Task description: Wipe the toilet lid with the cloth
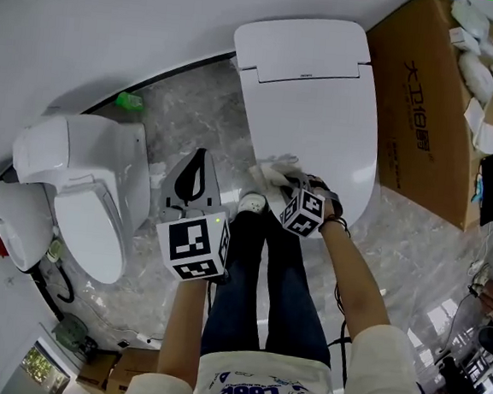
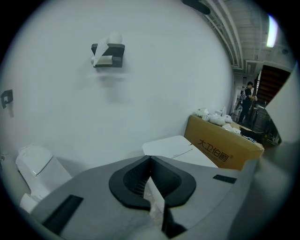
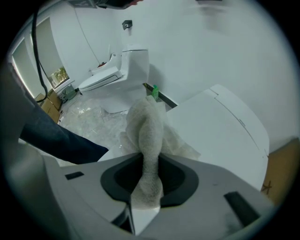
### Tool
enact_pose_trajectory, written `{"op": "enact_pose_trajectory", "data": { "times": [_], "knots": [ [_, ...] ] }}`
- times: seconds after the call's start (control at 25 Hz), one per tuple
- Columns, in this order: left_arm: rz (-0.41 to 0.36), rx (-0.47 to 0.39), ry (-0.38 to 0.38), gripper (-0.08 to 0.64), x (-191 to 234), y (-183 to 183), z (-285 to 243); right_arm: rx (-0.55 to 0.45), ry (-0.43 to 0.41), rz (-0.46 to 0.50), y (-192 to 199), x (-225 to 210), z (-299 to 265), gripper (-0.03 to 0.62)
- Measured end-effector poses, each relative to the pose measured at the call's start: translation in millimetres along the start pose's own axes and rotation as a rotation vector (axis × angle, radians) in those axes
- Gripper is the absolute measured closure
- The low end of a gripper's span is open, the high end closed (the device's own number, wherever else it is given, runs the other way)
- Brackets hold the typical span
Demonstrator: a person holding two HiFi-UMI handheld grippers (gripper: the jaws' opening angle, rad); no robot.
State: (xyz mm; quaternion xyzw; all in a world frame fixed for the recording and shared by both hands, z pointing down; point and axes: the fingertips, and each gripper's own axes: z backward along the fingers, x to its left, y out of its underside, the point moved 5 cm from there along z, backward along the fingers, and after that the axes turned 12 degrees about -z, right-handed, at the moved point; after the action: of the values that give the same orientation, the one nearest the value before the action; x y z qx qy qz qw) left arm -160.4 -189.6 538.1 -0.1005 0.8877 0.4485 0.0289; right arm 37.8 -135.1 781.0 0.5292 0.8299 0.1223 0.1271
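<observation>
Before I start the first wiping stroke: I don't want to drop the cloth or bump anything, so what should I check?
1. Cloth clamped in the right gripper: ok, jaws shut on it.
2. Toilet lid down: ok, closed flat.
3. Cloth at the lid: ok, at its front left edge. Whether it is pressed flat: cannot tell.
4. Left gripper out of the wiping path: ok, shut, empty, held left of the toilet.
5. Cardboard box clear of the lid's right edge: cannot tell, it stands close.
</observation>
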Motion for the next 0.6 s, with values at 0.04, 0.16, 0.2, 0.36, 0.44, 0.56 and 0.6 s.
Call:
{"op": "enact_pose_trajectory", "data": {
  "times": [0.04,0.16,0.2,0.36,0.44,0.56,0.6],
  "knots": [
    [-0.003,-0.003,0.007,0.557,-3,-1,2,0.008,-0.005,-0.006,8,6,2,0.506],
    [-0.015,-0.011,0.025,0.557,-11,-4,5,0.033,-0.02,-0.015,33,26,9,0.506],
    [-0.02,-0.013,0.031,0.557,-13,-5,7,0.043,-0.025,-0.016,42,32,11,0.506],
    [-0.036,-0.023,0.051,0.557,-21,-11,14,0.097,-0.044,-0.042,77,58,21,0.506],
    [-0.044,-0.03,0.058,0.557,-23,-14,18,0.133,-0.055,-0.085,95,69,27,0.506],
    [-0.05,-0.04,0.066,0.557,-26,-22,26,0.179,-0.071,-0.226,120,84,40,0.506],
    [-0.052,-0.044,0.069,0.557,-27,-26,29,0.182,-0.073,-0.296,127,88,46,0.506]
  ]
}}
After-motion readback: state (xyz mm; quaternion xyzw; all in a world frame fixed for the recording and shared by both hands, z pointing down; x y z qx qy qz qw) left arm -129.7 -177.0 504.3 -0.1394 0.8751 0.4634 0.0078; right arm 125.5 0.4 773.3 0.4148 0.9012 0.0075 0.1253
